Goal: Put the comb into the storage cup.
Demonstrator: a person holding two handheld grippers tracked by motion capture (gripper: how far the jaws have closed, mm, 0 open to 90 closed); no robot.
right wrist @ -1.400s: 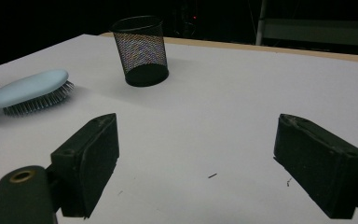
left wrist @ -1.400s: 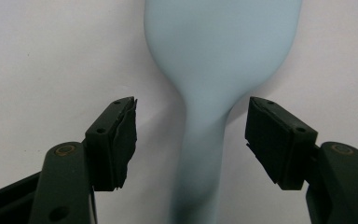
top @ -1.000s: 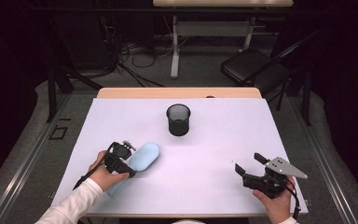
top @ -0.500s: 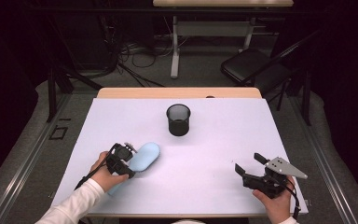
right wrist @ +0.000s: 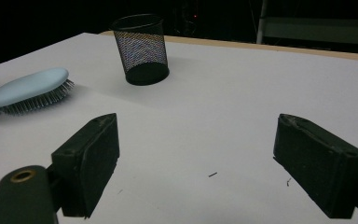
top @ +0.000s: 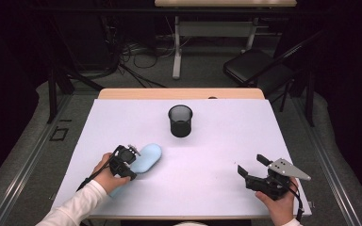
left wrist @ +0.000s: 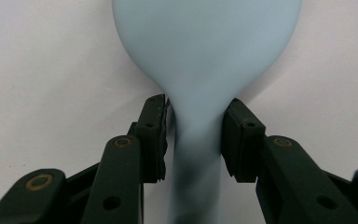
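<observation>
The pale blue plastic hairbrush (top: 147, 157) lay bristles-down on the white table top (top: 217, 141), near the table's left front, well apart from the black wire-mesh cup (top: 180, 121) and nearer the person than that cup; its oval head pointed up and to the right, towards the cup, and its narrow handle ran back under the left hand (top: 106, 172). The left gripper (left wrist: 196, 130) sat over that handle; its jaws had just been closing, and in the left gripper view the two black pads (left wrist: 156, 135) stood hard against either side of the handle just behind the head, so the grip looked clamped on the brush, with the brush (left wrist: 205, 60) widening beyond the pads. The right gripper (top: 254, 165), held in the right hand (top: 280, 202) near the table's right front corner, lay well to the right of the mesh cup and in front of it; its jaws stood wide apart with nothing between them, bare table top (right wrist: 242, 121) showing in the gap. From the right gripper view the mesh cup (right wrist: 140, 46) stood upright beyond the jaws; the hairbrush (right wrist: 30, 88) lay to the left of the cup, its bristles resting on the table.
</observation>
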